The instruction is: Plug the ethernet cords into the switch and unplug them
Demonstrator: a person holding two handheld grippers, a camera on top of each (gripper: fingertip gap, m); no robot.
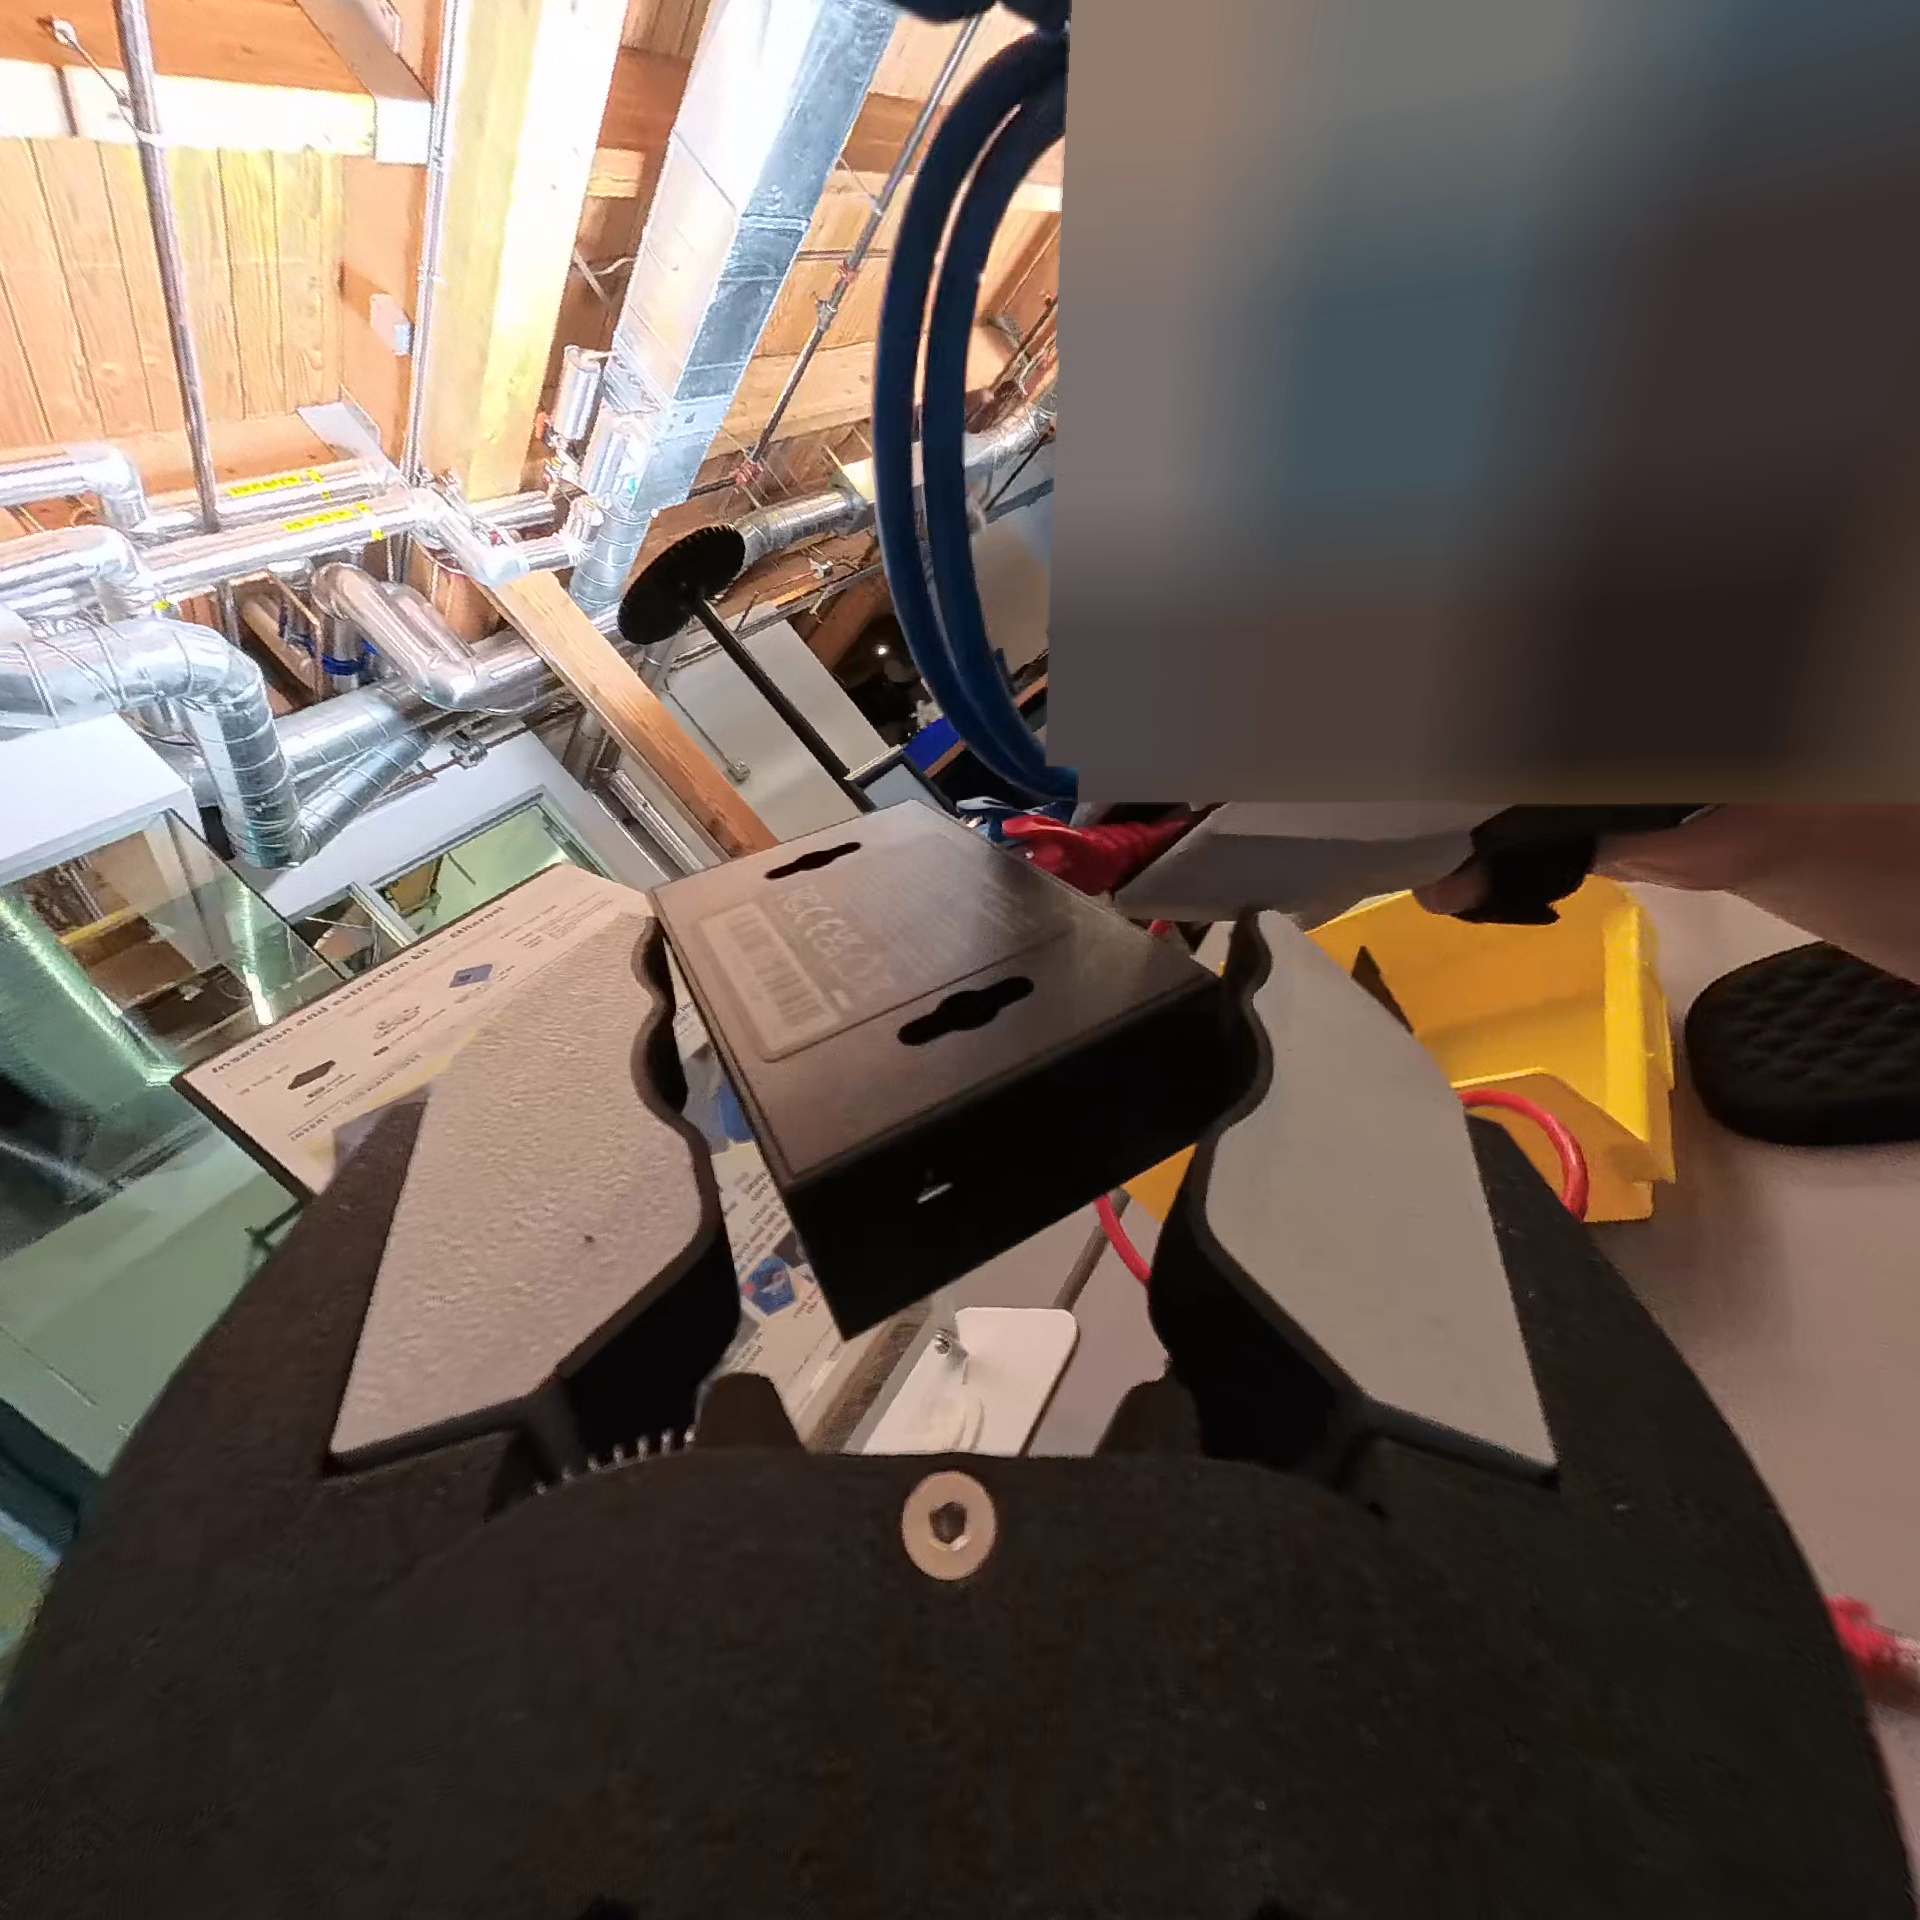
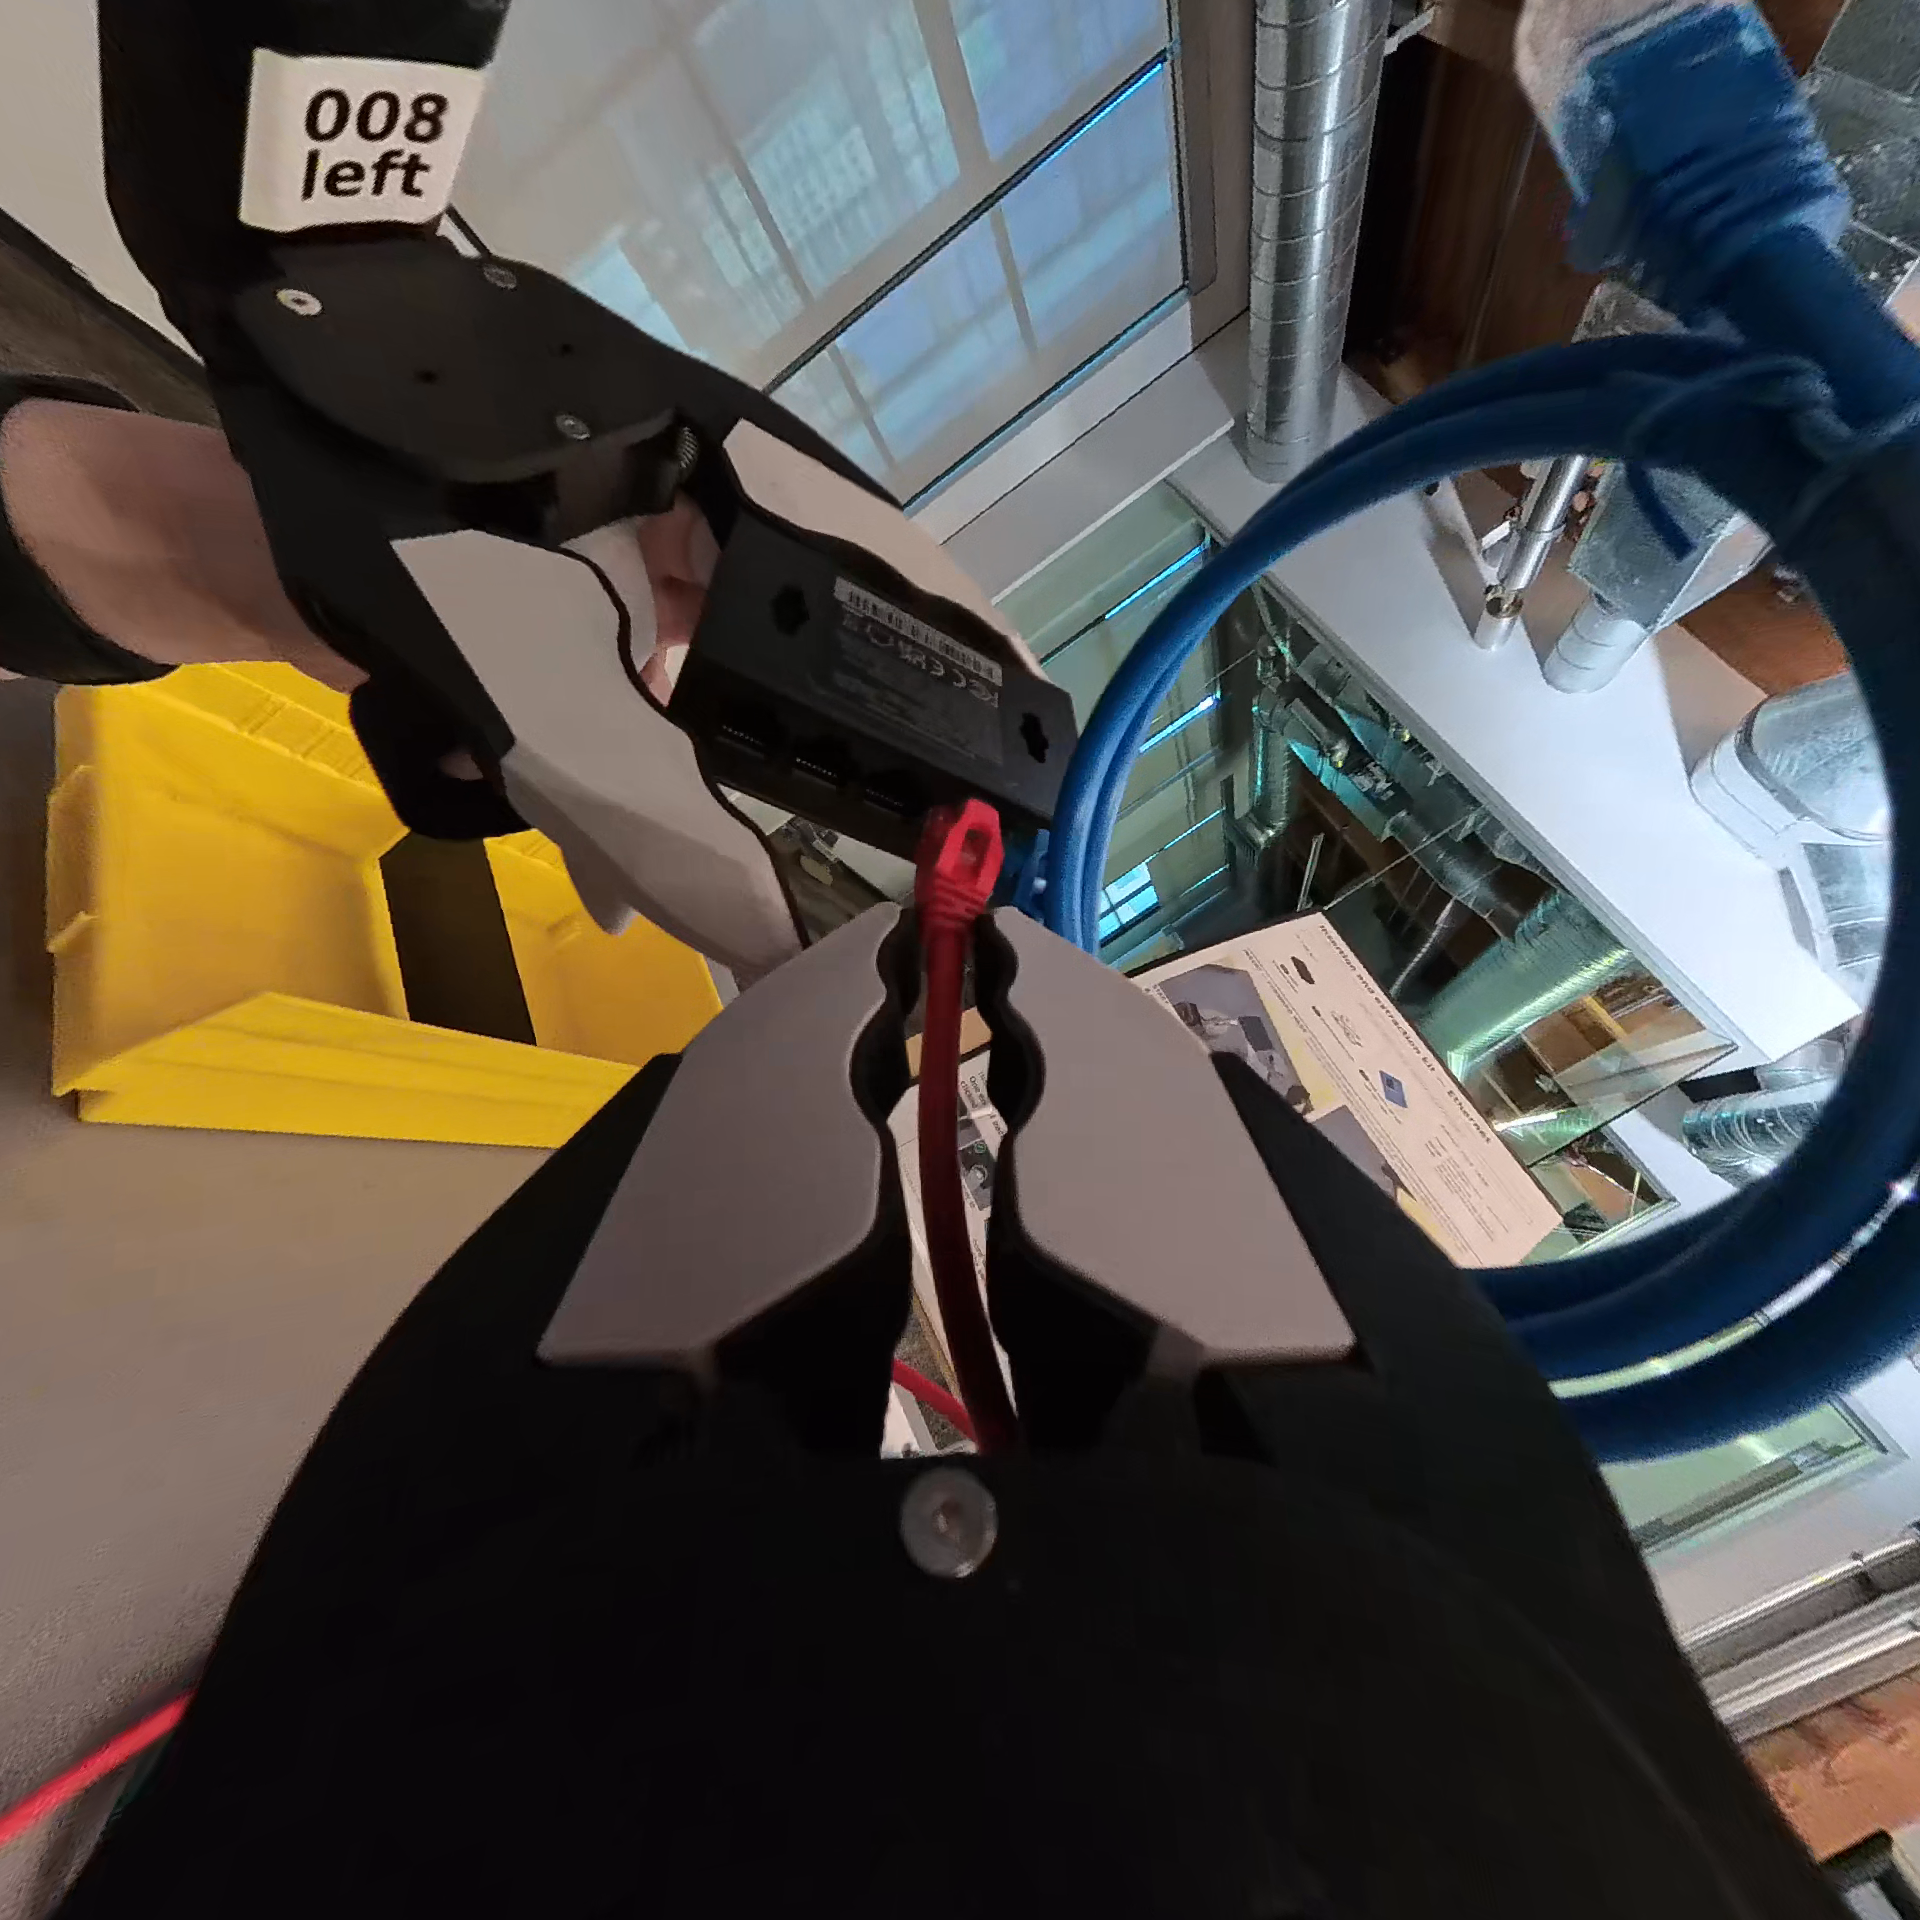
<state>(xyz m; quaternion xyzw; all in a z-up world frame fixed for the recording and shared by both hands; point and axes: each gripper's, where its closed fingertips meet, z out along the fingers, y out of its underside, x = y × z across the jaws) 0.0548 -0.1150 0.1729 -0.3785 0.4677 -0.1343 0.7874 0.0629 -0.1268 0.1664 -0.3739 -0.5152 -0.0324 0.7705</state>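
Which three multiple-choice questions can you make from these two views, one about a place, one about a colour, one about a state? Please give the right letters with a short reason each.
1. Where is the switch?
A. Lying inside the yellow bin
B. Held between the left gripper's fingers, off the table
C. Flat on the printed sheet

2. What colour is the cord in the right gripper?
A. Red
B. Green
C. White

3. How does the blue cord stand to the switch?
A. Coiled flat on the table, apart from it
B. Hanging in a loop, one end at the switch's port side
C. Held in the right gripper

Key: 1 B, the left gripper clamps the switch in the air. 2 A, the right gripper is shut on the red cord. 3 B, the blue cord loops down from the port side.
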